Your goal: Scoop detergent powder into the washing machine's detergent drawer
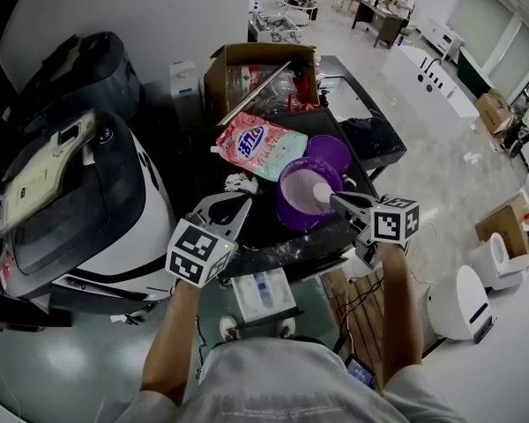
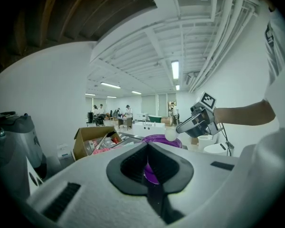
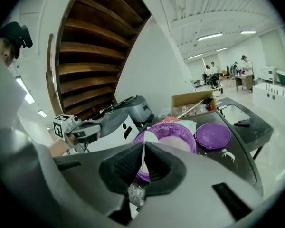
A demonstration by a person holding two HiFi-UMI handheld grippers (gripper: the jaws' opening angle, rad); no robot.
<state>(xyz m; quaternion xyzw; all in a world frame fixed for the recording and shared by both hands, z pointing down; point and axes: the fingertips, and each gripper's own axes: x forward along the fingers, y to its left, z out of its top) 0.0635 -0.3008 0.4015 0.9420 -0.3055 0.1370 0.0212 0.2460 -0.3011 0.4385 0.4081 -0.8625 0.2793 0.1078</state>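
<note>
Now R claw (image 3: 143, 146) holds scoop (image 1: 320, 192) over tub (image 1: 286, 211) on table (image 1: 263, 233); L claw (image 2: 147, 146) closed.

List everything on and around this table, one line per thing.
tub: 1, purple, open, near edge of table
lid: 1, purple, beside tub
detergent bag: 1, pink, behind tub
cardboard box: 1, brown, open, far end
table: 1, black
washing machine: 1, white and black, left of table
detergent drawer: 1, white, open, before the person
scoop: 1, white, over tub
left gripper: 1, shut, empty
right gripper: 1, shut on scoop
</note>
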